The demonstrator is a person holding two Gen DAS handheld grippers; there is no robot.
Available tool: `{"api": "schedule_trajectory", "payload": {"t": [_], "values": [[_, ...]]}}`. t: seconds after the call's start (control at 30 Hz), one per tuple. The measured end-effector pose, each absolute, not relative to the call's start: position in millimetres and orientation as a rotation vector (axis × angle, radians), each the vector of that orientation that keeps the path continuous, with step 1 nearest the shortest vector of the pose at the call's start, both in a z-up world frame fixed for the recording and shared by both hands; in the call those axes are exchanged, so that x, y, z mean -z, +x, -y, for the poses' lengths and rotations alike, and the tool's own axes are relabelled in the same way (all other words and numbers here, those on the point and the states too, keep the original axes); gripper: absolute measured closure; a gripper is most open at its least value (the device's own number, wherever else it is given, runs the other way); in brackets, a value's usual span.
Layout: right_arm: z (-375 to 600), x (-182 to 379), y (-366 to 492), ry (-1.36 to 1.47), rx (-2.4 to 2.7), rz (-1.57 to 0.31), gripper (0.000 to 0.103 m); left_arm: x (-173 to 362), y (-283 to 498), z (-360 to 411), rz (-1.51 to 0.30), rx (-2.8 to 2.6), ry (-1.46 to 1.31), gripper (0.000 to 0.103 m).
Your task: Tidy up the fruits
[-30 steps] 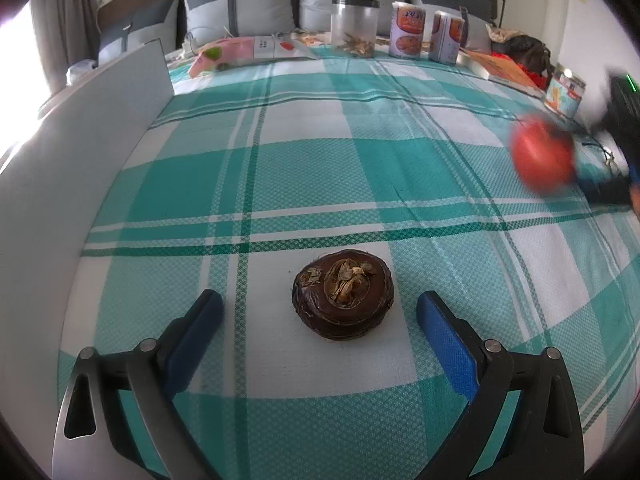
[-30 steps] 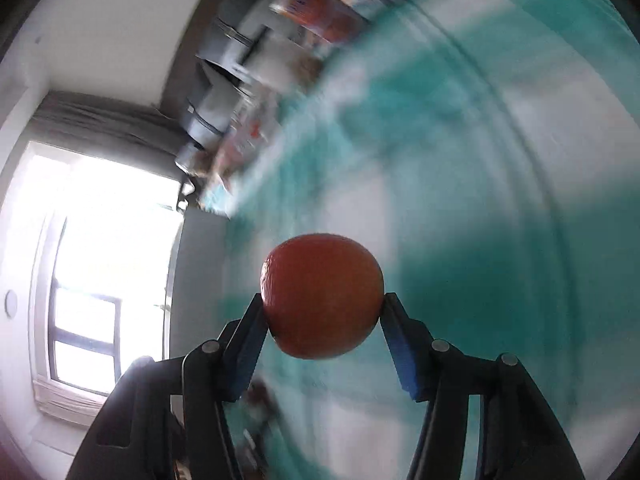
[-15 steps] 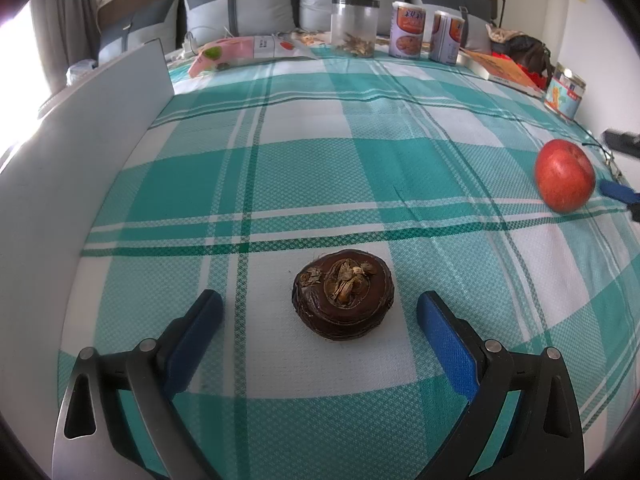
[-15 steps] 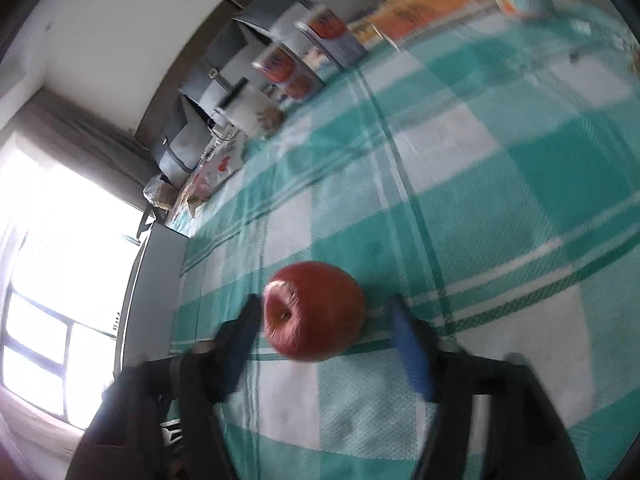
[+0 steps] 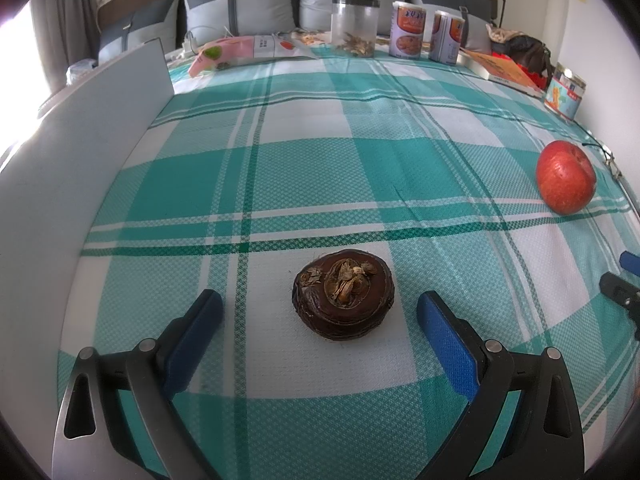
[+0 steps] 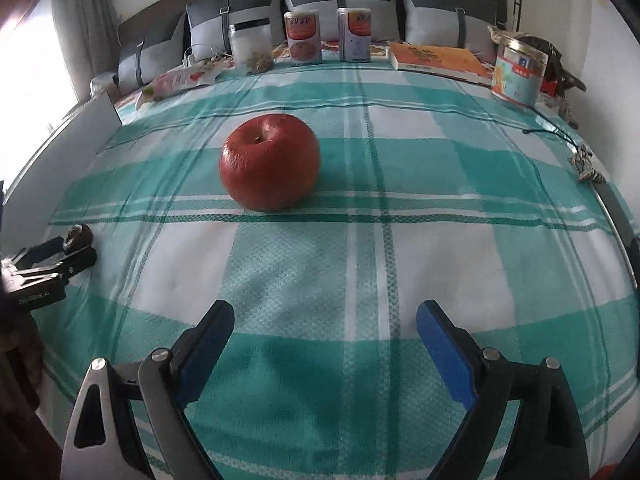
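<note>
A dark brown, flattish round fruit [image 5: 343,294] lies on the teal plaid cloth between the fingers of my left gripper [image 5: 320,310], which is open and not touching it. A red apple [image 6: 269,161] rests on the cloth well ahead of my right gripper [image 6: 325,322]. The right jaws are opening, wide apart, with only cloth between them. From the left wrist view the apple [image 5: 565,176] sits at the far right, with a blue fingertip of the right gripper [image 5: 630,259] at the edge. In the right wrist view the left gripper [image 6: 60,254] and the brown fruit [image 6: 78,235] show at the far left.
A grey board [image 5: 80,152] stands along the left side. At the back stand a clear jar [image 5: 354,26], two tins [image 5: 426,30], an orange book [image 6: 438,60] and a printed jar [image 6: 518,74] before the cushions. A cord with keys [image 6: 584,164] lies at the right.
My right gripper set the apple down on the cloth, let go, widened its jaws and drew back from it while rolling level. The left gripper and brown fruit stayed still.
</note>
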State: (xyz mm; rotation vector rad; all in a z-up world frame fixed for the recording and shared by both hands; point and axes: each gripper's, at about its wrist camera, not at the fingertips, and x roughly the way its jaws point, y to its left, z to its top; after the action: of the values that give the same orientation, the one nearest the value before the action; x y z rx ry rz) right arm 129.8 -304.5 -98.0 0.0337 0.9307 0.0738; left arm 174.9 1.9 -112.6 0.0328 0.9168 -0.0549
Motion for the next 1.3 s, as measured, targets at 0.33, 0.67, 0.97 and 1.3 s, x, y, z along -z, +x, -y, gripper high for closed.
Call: {"api": "schedule_trajectory", "payload": {"t": [0.33,0.67,0.97,1.3], "values": [[299.2,110.6,126.2,-0.015,-0.048,-0.920,0.000,112.7,175.0,-1.8,-0.917,0.055,0.033,0.004],[297.5,110.8,125.7,-0.017,-0.046,-0.920,0.000,112.7,175.0,-1.7,-0.917,0.055,0.033,0.004],[297.2,110.9,125.6,-0.017,-0.045,-0.920,0.000,112.7,175.1,-1.7,-0.917,0.055,0.033,0.004],[297.2,111.0,125.6,-0.017,-0.044,-0.920,0.000,112.9,175.3,-1.8,-0.917,0.055,0.033,0.004]]}}
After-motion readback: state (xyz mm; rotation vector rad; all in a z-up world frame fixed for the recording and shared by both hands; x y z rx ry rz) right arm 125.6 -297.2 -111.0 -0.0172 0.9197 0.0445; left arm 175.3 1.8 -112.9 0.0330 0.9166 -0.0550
